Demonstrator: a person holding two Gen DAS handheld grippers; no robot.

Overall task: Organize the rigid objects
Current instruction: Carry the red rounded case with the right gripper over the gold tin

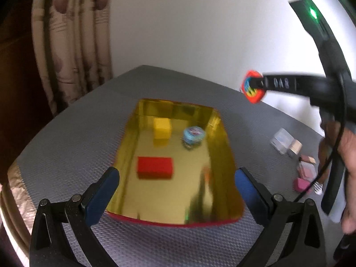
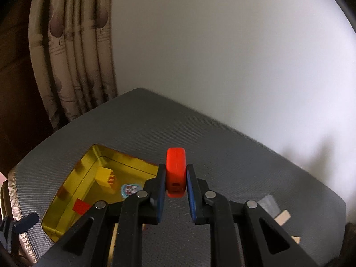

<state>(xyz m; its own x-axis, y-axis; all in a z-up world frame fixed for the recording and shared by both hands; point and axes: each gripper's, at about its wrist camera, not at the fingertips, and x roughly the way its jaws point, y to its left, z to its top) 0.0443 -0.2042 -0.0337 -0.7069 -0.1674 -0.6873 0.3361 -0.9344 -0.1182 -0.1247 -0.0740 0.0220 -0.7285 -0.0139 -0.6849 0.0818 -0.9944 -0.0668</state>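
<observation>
The right gripper's [image 2: 175, 187] fingers [image 2: 160, 189] are pinching an orange-red hexagonal toy [image 2: 175, 171] by its flat faces, holding it on edge above the counter [image 2: 222, 146], narrow rim towards the camera and long axis standing upright between the pads. In the left wrist view the same toy [image 1: 252, 86] is showing its rainbow-striped face, hanging in the air beyond the far right corner of the gold tray [image 1: 224, 155]. The left gripper's [image 1: 176, 191] fingers [image 1: 104, 195] are standing wide apart, gripping nothing, straddling the near end of the tray.

Inside the tray, a red block [image 1: 155, 167] is lying near the front, a yellow cube [image 1: 162, 129] is sitting towards the back, and a small blue round toy [image 1: 193, 134] is resting just beside it. To the right, well apart from the tray, clear and pink small boxes [image 1: 289, 146] are lying on the counter, partly hidden by a hand [image 1: 347, 155].

A grey textured mat is covering the counter. A white wall [image 2: 222, 55] and patterned beige curtain [image 2: 73, 55] are standing behind.
</observation>
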